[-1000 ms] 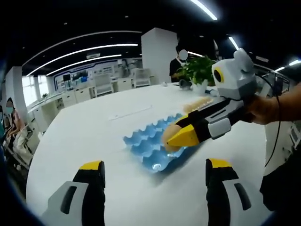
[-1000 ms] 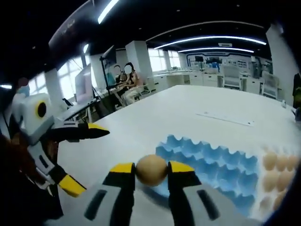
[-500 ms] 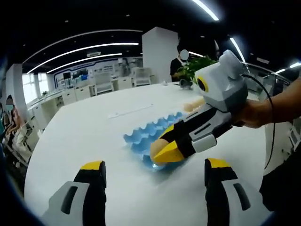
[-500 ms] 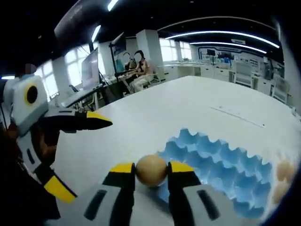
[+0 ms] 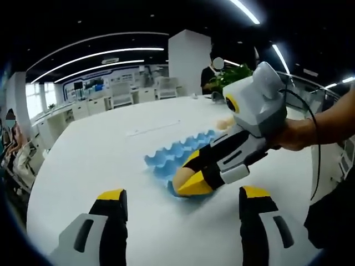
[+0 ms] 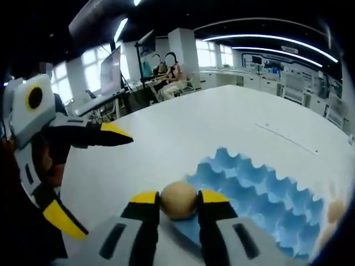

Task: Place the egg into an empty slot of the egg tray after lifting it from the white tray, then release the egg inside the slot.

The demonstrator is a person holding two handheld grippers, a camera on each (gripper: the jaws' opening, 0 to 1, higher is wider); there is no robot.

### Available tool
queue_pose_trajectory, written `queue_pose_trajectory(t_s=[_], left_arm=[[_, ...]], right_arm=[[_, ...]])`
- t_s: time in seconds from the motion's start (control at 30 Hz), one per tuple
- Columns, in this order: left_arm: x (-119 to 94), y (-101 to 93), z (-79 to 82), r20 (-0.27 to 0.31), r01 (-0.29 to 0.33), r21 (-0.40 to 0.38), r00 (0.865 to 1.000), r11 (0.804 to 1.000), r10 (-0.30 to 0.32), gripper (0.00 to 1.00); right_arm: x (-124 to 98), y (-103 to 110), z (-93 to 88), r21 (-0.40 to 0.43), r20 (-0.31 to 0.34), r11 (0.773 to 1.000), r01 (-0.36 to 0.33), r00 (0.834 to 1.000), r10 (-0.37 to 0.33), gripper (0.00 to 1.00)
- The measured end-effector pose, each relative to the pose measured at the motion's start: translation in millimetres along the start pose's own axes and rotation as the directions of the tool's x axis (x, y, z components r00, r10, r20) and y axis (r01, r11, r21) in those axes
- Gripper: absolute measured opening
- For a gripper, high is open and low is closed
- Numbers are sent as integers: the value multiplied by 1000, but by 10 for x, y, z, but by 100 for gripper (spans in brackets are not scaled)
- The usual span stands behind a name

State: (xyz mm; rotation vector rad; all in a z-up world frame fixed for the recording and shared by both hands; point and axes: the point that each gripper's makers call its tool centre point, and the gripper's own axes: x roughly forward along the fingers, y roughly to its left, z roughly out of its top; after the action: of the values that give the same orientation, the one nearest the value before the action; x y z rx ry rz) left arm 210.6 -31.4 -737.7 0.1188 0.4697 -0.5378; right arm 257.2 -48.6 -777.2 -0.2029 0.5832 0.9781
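My right hand-held gripper [image 6: 178, 206] pinches the egg [image 6: 178, 200] between its yellow tips, just over the near edge of the blue egg tray [image 6: 260, 191] on the white worktop [image 6: 166, 138]. My left hand-held gripper [image 5: 180, 198] hangs spread wide, holding nothing

We hold two alike tools, the left gripper [image 5: 180, 202] and the right gripper [image 6: 177, 200], each with black jaws capped in yellow on grey housings, and a black cable [image 5: 318, 145] loops from the right gripper's pale grey body.
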Motion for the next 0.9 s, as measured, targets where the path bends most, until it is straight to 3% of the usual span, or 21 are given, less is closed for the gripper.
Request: queue_pose_trajectory(t_s=[0.07, 0.3, 0.4, 0.9], left_arm=[[1, -4, -7, -2, 1, 1, 1000, 1000, -1, 83], [-3, 8, -16, -4, 2, -4, 1000, 1000, -2, 82], [-7, 15, -15, -4, 3, -5, 1000, 1000, -3, 81], [-7, 33, 16, 7, -6, -5, 1000, 1000, 6, 81]], right_arm=[[14, -12, 0, -60, -7, 998, 5, 1000, -6, 27], [44, 7, -6, -115, -20, 993, -1, 1000, -1, 27], [53, 23, -25, -191, -41, 982, -2, 999, -6, 27], [54, 14, -31, -192, -38, 981, -13, 999, 6, 28]])
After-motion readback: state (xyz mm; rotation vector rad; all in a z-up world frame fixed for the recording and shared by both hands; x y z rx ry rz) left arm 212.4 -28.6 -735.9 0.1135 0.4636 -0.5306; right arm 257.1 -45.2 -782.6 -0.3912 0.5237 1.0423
